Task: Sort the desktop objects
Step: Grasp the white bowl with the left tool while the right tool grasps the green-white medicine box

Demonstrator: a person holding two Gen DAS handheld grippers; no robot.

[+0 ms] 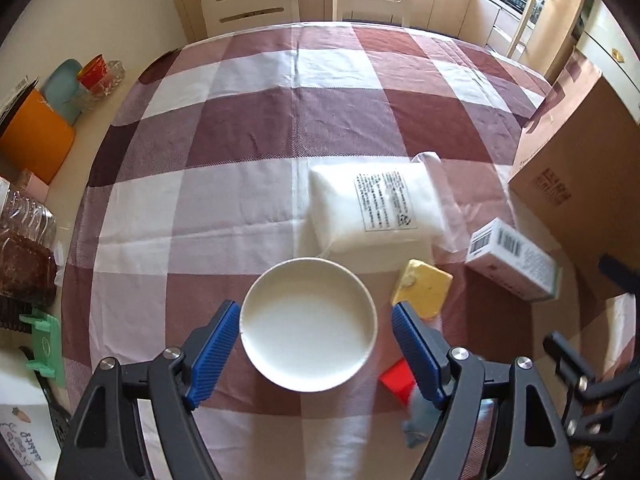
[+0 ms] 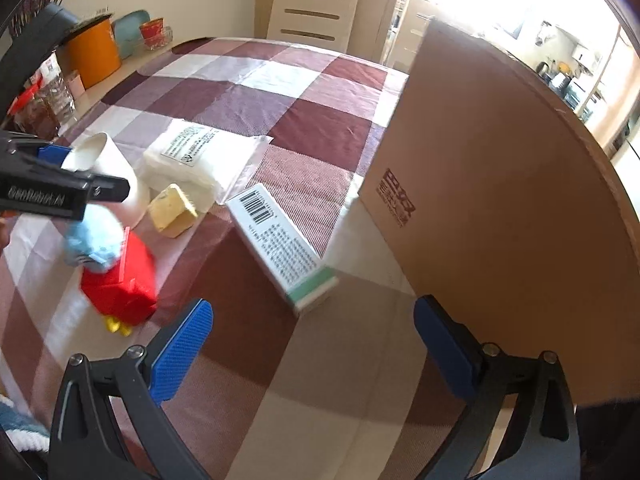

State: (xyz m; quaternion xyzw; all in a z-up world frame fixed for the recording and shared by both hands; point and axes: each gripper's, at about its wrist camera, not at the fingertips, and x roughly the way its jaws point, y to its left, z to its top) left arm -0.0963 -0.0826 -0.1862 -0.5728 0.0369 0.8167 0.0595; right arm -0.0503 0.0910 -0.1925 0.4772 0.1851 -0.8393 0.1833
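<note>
A: Item one, cup [image 1: 308, 324]. Location: lower centre of the left view, upright on the checked counter [image 1: 256, 128], between the pads of the left tongs [image 1: 316, 322]. State of those tongs: apart, pads either side of the rim, not pressing that I can see.

B: Handling note?

A: Likely step: grasp the cup. Keep the rim centred, come down level, close gently; a thin paper wall would dent.

B: Right tongs [image 2: 314, 342]?

A: Apart, nothing between them, low in the right view over bare cloth. Ahead, the carton [image 2: 280, 246]; at right, the box [image 2: 500, 184].

B: Neighbours?

A: Sponge [image 1: 422, 288] just right of the cup, bag [image 1: 374, 204] above it, toy [image 2: 116, 276] at left of the right view.

B: Gaps?

A: Toy blurred and half hidden behind the left pad; cup's base unseen; box top cut off; carton print unreadable.
</note>
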